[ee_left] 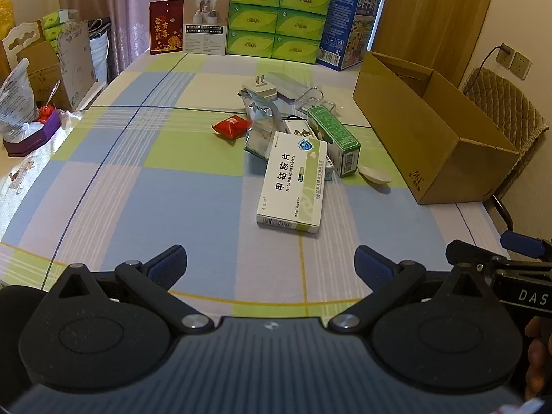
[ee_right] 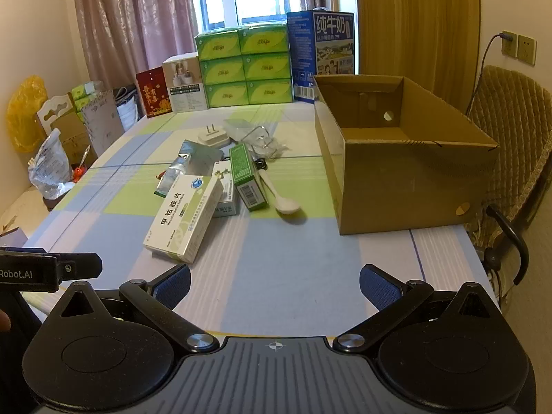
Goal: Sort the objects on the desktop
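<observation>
Cardboard box (ee_right: 407, 172): open-topped, standing at the right edge of the table (ee_right: 276, 258); the part of its inside that shows holds nothing.
Pile: a loose cluster near the middle of the table, just left of the cardboard box.
White medicine box (ee_left: 293, 183): nearest piece of the pile, lying flat, one end propped on a smaller box behind it.
Green carton (ee_left: 333, 138): on its side, just right of the white medicine box.
White spoon (ee_right: 281, 196): on the cloth between the green carton and the cardboard box.
Foil pouch (ee_left: 260, 127): behind the white medicine box.
Red packet (ee_left: 231, 126): touching the foil pouch's left side.
Plug adapter (ee_left: 260, 88): at the pile's far end, prongs up.
Left gripper (ee_left: 270, 265): fingers spread wide, empty, above the table's near edge, with the white medicine box straight ahead.
Right gripper (ee_right: 276, 284): fingers spread wide, empty, near the same edge; the pile is ahead to its left, the cardboard box ahead to its right.
</observation>
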Demonstrator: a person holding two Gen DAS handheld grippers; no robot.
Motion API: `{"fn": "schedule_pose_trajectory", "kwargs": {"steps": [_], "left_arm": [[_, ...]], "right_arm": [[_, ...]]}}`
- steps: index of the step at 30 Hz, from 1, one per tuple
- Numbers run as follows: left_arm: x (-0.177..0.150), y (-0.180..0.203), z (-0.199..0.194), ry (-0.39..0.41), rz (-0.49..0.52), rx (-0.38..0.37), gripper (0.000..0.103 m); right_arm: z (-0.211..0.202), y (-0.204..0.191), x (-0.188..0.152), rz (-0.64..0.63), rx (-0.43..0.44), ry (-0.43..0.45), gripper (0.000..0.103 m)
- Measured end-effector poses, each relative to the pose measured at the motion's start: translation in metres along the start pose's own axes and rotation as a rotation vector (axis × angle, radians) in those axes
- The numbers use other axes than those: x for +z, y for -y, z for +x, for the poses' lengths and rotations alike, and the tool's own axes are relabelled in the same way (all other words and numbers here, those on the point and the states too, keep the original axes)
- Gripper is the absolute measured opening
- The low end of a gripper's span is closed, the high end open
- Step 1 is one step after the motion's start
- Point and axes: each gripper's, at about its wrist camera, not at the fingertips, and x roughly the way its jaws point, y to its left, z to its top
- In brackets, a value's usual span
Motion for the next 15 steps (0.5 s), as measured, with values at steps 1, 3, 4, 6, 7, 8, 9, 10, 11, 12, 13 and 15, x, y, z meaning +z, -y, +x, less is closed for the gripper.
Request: {"fn": "schedule_pose_trajectory", "kwargs": {"steps": [1, 3, 4, 6, 7, 8, 9, 10, 11, 12, 13, 15], "left_arm": [[-0.0001, 0.0008, 0.0005, -0.003, 0.004, 0.0, 0.102], [-0.0012, 0.0023, 0.0012, -0.005, 0.012, -0.003, 0.102], [-0.0014, 0.003, 0.0014, -0.007, 0.014, -0.003, 0.102], [-0.0016, 0.0039, 0.0019, -0.01, 0.017, -0.006, 0.102], [-0.0016, 0.0044, 0.0021, -0.012, 0.018, -0.006, 0.102], [-0.0017, 0.005, 0.0023, -0.012, 0.02, -0.007, 0.102], [-0.0021, 0.0055, 0.0024, -0.013, 0.021, -0.007, 0.102], [-0.0022, 0.0058, 0.0027, -0.015, 0.022, -0.007, 0.102], [-0.0021, 0.0062, 0.0032, -0.017, 0.024, -0.006, 0.101], [-0.002, 0.0061, 0.0037, -0.019, 0.025, -0.006, 0.101], [-0.0018, 0.0062, 0.0042, -0.022, 0.026, -0.007, 0.101], [-0.0008, 0.0063, 0.0051, -0.028, 0.031, -0.004, 0.101]], "right_arm": [[0.0002, 0.0, 0.0001, 0.001, -0.001, 0.0, 0.101], [0.0012, 0.0008, -0.0001, 0.007, 0.0, -0.002, 0.101], [0.0015, 0.0013, -0.0005, 0.009, 0.0, -0.002, 0.101], [0.0018, 0.0023, -0.001, 0.012, 0.0, -0.003, 0.101], [0.0019, 0.0027, -0.0014, 0.013, 0.0, -0.004, 0.101], [0.0018, 0.0031, -0.0018, 0.014, 0.0, -0.005, 0.101], [0.0021, 0.0034, -0.0021, 0.016, 0.0, -0.006, 0.101], [0.0018, 0.0036, -0.0021, 0.017, 0.0, -0.006, 0.101], [0.0016, 0.0041, -0.002, 0.018, 0.001, -0.007, 0.101], [0.0015, 0.0042, -0.0022, 0.019, 0.001, -0.007, 0.101], [0.0015, 0.0041, -0.0022, 0.019, 0.002, -0.007, 0.101], [0.0018, 0.004, -0.002, 0.018, 0.002, -0.009, 0.101]]}}
